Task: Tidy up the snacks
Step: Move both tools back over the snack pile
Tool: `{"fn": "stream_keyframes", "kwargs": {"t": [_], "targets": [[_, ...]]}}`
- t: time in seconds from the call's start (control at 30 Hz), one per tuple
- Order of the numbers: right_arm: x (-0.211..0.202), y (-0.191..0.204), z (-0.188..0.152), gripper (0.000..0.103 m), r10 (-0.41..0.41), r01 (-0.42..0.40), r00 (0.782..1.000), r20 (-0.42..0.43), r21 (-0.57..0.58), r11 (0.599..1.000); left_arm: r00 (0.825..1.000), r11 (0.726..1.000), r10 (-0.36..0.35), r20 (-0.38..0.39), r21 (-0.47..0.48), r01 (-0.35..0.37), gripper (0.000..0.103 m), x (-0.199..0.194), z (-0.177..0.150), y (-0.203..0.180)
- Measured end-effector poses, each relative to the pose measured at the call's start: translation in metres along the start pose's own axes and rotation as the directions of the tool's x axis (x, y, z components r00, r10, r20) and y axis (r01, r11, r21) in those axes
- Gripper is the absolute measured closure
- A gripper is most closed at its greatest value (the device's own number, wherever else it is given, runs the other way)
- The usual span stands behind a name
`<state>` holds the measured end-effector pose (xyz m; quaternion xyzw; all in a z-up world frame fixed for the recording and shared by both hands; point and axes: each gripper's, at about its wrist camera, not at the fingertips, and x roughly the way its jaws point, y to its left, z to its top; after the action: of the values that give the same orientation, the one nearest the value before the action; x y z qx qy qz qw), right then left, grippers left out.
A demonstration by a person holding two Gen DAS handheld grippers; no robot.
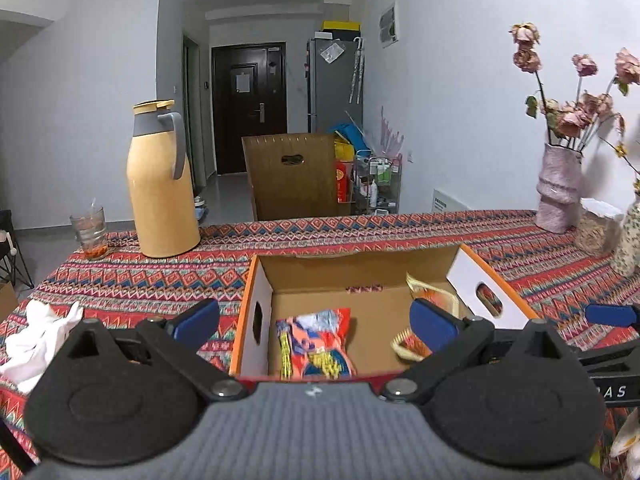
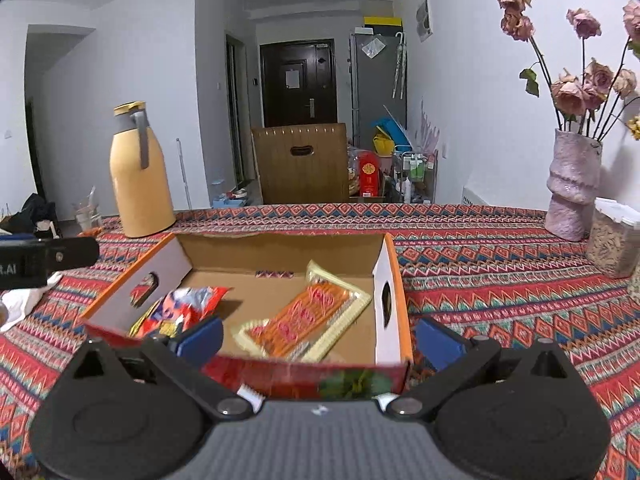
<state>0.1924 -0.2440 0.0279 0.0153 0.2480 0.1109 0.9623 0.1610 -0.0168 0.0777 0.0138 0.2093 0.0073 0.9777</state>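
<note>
Open cardboard box point(image 2: 280, 248) holds a red snack bag point(image 2: 180, 308) at its left and an orange-yellow packet point(image 2: 308, 316) at its right; left gripper point(image 1: 314, 322) and right gripper point(image 2: 320, 338) both spread wide, empty.

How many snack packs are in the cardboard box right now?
2. A red and blue bag lies at the left end of the box; a flat orange pack lies toward the right end. The near wall hides part of the floor, so another could be there.
</note>
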Motion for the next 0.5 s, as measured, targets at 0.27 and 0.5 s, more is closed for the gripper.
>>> {"fn": "stream_keyframes", "kwargs": {"t": [0.27,0.5], "targets": [[-0.041,0.006,-0.035,0.0,-0.004,0.004,1.0,0.004,0.014,1.0,1.0,0.999,-0.022,-0.008,-0.027,0.022,0.0,-0.041,-0.036,0.007],[-0.059,0.01,-0.068,0.0,-0.022,0.023,0.999,-0.038,0.027,0.999,0.999,0.997,-0.029,-0.029,-0.075,0.027,0.0,-0.062,-0.069,0.016]]}}
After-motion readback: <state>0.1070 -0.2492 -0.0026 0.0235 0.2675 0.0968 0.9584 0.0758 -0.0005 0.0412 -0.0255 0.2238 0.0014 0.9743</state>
